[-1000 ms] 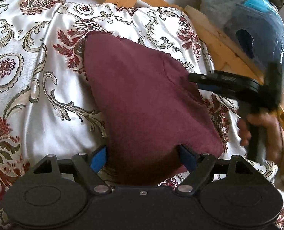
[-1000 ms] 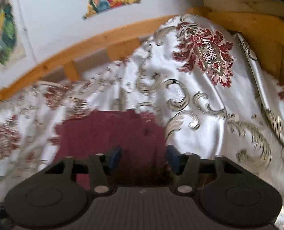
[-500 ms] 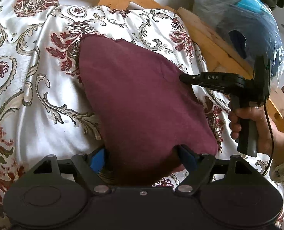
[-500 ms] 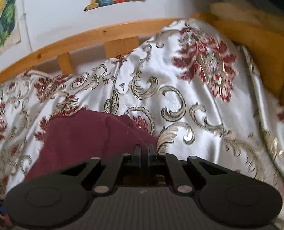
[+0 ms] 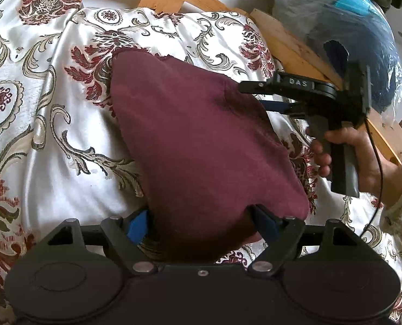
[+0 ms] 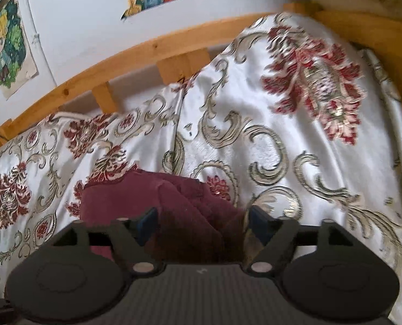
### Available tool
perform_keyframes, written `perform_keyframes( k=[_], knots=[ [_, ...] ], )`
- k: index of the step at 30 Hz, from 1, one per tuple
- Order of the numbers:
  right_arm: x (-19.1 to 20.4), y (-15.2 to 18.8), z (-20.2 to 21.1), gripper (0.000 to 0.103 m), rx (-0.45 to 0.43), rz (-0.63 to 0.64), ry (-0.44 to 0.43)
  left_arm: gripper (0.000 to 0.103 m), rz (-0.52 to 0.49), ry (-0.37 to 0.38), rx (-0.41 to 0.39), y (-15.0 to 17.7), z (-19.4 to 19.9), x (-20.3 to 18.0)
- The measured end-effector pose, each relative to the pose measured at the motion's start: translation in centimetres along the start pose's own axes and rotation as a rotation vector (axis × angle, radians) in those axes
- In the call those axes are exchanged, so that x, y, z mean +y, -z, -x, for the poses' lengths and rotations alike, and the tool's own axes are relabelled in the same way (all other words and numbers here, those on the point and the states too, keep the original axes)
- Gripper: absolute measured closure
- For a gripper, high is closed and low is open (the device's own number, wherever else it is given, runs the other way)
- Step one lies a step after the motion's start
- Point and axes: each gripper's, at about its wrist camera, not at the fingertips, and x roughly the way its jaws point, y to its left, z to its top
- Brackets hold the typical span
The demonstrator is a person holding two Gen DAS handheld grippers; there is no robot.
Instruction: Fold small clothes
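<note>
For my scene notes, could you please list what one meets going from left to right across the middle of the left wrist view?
Patterned bedspread → maroon garment → right gripper → hand holding it.

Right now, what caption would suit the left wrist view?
Maroon garment spread on a floral bedspread, left claw open at its near edge, right claw open at its far side.

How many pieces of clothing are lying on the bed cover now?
1. A maroon garment lies on the patterned bed cover, its near end between the open fingers of the left gripper. The right gripper is at its right edge. More may be hidden outside the views.
</note>
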Motion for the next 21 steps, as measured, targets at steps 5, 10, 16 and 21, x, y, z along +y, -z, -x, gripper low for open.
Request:
perform_keyframes(
  k=[5,10,16,21],
  knots=[
    [0.1,-0.8,-2.5,0.01,0.045,0.028,-0.008,0.021,-0.001,0.001,0.002,0.1,-0.1,0.1],
    [0.8,-1.4,-4.2,0.01,0.069,0.073,-0.002,0.02,0.004,0.001,0.005,0.1,-0.3,0.1],
    [2.1,-1.4,-5.6,0.025,0.089,0.151,0.024,0.019,0.029,0.013,0.016,0.0,-0.4,0.6],
    [2.0,-1.6,-6.4,0.027,0.113,0.153,0.003,0.018,0.032,0.019,0.018,0.0,-0.5,0.7]
  ],
)
